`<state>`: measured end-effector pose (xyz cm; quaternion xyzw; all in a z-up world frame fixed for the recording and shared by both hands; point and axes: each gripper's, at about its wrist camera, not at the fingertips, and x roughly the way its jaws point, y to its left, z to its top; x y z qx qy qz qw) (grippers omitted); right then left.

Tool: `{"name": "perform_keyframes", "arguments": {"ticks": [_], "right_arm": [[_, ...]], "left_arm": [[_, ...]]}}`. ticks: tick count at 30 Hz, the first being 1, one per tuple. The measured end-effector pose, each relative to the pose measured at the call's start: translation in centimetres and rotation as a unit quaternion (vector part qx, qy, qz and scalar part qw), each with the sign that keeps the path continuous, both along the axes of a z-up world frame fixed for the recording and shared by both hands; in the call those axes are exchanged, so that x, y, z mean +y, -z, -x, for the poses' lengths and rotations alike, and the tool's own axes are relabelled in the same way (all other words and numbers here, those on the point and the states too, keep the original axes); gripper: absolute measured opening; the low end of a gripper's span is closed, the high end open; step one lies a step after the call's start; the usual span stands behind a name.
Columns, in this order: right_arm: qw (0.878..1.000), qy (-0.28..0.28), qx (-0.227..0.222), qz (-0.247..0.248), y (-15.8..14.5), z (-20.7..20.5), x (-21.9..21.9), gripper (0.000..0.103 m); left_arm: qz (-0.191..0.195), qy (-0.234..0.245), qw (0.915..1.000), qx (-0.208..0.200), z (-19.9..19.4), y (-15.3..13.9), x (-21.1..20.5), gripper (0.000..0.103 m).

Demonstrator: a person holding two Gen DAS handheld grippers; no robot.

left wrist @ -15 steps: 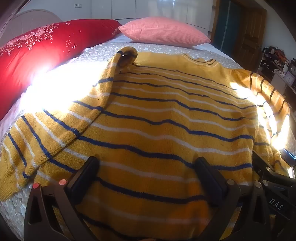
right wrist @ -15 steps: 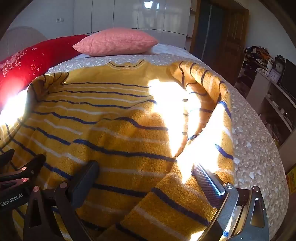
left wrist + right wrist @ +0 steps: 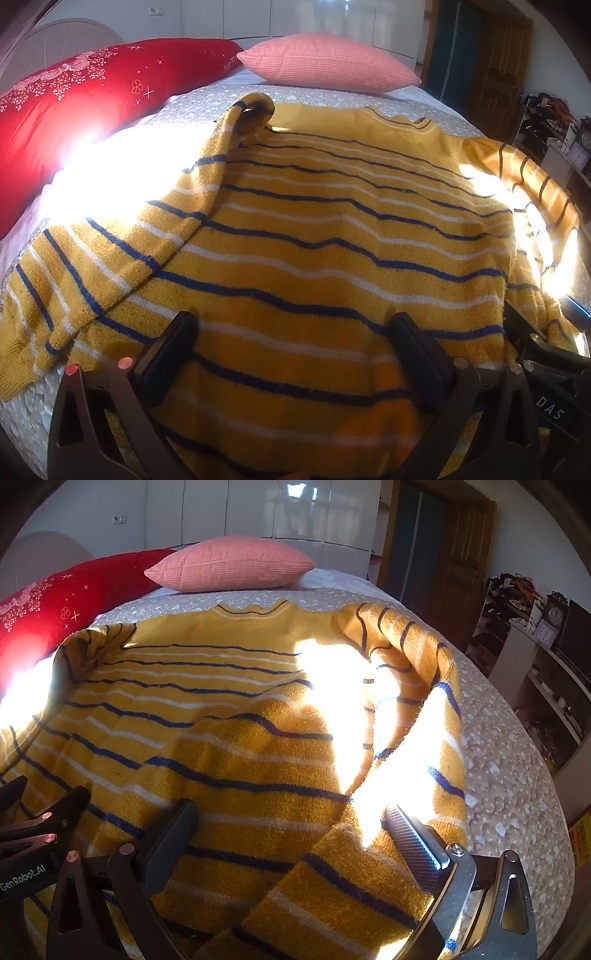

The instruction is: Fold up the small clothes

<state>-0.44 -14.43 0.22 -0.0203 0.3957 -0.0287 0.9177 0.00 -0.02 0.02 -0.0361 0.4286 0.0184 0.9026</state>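
A yellow sweater [image 3: 332, 236] with blue and white stripes lies flat on the bed, neckline at the far end. Its left sleeve [image 3: 155, 236] is folded in over the body. Its right sleeve [image 3: 417, 738] lies along the right side. My left gripper [image 3: 293, 343] is open, jaws wide over the bottom hem, with the knit between them. My right gripper [image 3: 290, 830] is open over the lower right hem and sleeve. The right gripper's body also shows at the left wrist view's right edge [image 3: 554, 369].
The bed has a grey-white speckled cover [image 3: 509, 775]. A red quilt [image 3: 74, 122] lies along the left side. A pink pillow [image 3: 325, 62] lies at the head. Shelves with clutter [image 3: 546, 657] stand right of the bed, beside a wooden door [image 3: 461, 557].
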Motion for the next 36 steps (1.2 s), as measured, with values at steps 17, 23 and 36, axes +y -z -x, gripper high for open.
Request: {"name": "perform_keyframes", "arguments": {"ticks": [17,23,36], "right_arm": [[1.0,0.001,0.0,0.007,-0.09,0.02,0.11,0.103],[1.0,0.001,-0.001,0.007,-0.12,0.01,0.12,0.103],[1.0,0.002,-0.002,0.007,-0.13,0.03,0.16,0.103]], "left_arm": [[0.0,0.0,1.0,0.0,0.0,0.01,0.02,0.103],[0.0,0.0,1.0,0.0,0.0,0.02,0.02,0.103],[0.0,0.0,1.0,0.0,0.0,0.01,0.02,0.103]]}}
